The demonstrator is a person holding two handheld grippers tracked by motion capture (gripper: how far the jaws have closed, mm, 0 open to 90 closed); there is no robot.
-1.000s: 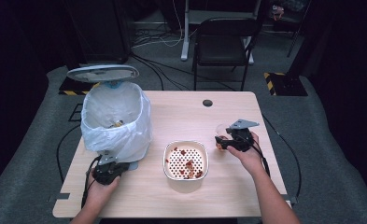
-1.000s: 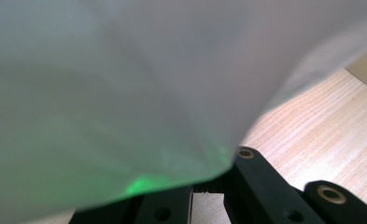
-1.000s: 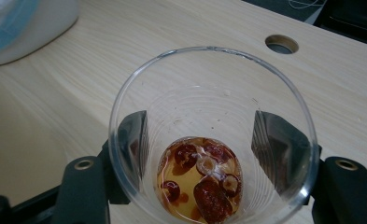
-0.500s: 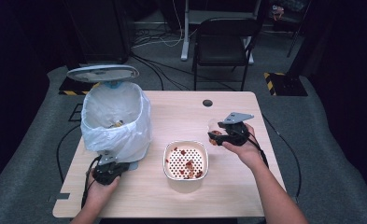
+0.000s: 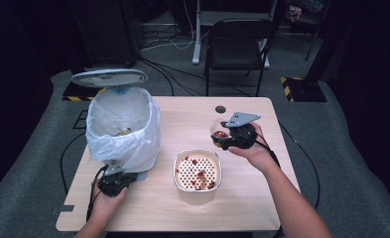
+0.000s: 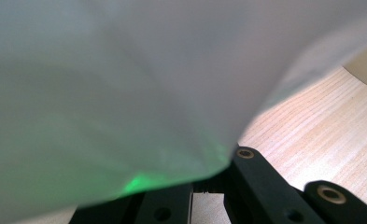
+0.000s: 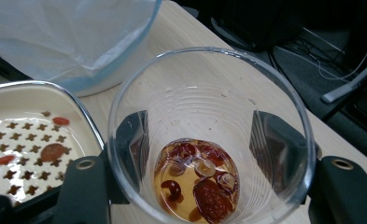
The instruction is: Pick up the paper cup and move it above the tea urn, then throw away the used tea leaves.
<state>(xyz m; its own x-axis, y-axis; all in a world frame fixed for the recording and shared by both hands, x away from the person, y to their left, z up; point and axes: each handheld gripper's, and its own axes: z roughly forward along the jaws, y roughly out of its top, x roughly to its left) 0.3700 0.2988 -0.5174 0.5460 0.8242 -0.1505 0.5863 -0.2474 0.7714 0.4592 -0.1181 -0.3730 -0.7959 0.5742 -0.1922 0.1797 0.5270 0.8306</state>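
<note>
while the right tool (image 5: 221,140) clamps a clear plastic cup (image 7: 209,135) by its sides, one black jaw shows through the wall on each flank in the right gripper view. the cup stands upright in that grip and is lifted off the tabletop (image 5: 182,111), just beyond the far right corner of a cream strainer dish (image 5: 197,171). at the bottom of the cup lies a shallow pool of amber liquid (image 7: 186,182) with reddish-brown dried fruit pieces (image 7: 211,198) soaking in it. the strainer dish sits near the front middle of the tabletop; its perforated insert carries a few scattered red and brown bits (image 5: 200,174).

on the left side of the tabletop stands a bin lined with a white plastic bag (image 5: 123,126), its round lid (image 5: 109,78) raised above the back rim. some yellowish scraps lie inside it. the left tool (image 5: 114,171) rests low at the base of the bin near the front left edge, held by the person's left hand (image 5: 105,201). in the left gripper view the white bag hangs right over its jaws and hides their tips; the jaws are fully closed, and whether bag material is pinched between them i cannot tell.

a small dark round spot (image 5: 220,109) marks the tabletop near its far edge.
</note>
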